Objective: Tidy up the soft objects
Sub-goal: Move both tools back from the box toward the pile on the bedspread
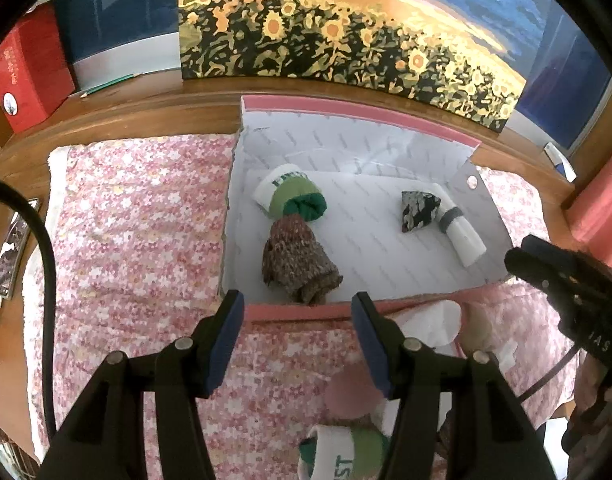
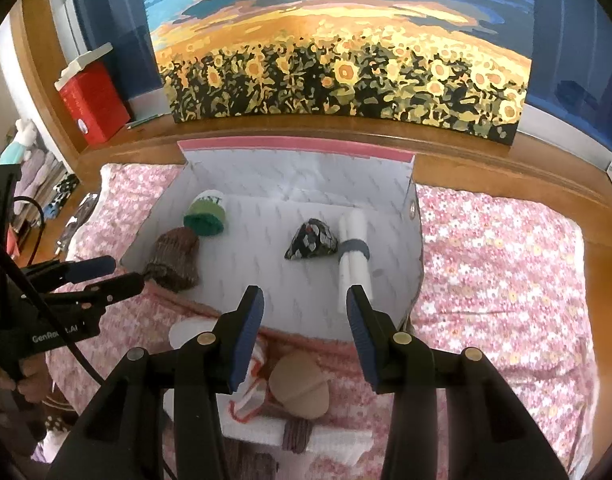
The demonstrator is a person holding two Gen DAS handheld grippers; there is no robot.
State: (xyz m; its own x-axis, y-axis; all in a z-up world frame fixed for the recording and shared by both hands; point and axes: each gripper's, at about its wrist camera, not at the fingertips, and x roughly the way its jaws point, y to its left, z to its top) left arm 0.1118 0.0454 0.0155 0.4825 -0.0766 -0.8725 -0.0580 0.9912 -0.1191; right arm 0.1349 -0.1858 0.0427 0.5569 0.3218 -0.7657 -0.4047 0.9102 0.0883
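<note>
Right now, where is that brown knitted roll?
In both wrist views the brown knitted roll lies inside the white box, at its left front corner, just before the green-and-white sock roll.

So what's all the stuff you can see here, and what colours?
box: 1, pink rim with white lining, on the bed against the wooden ledge
green and white sock roll: 1, in the box, far left
brown knitted roll: 1, in the box, just in front of the green one
dark flowery bundle: 1, black with pale print, middle of the box
white roll with a grey band: 1, in the box, right side
loose socks: a few, tan, white, green, on the bed before the box
bedspread: 1, pink flowery
sunflower painting: 1, yellow and blue, on the ledge
red box: 1, left on the ledge
left tool: 1, black with blue pads, open, empty
right tool: 1, same, open, empty
</note>
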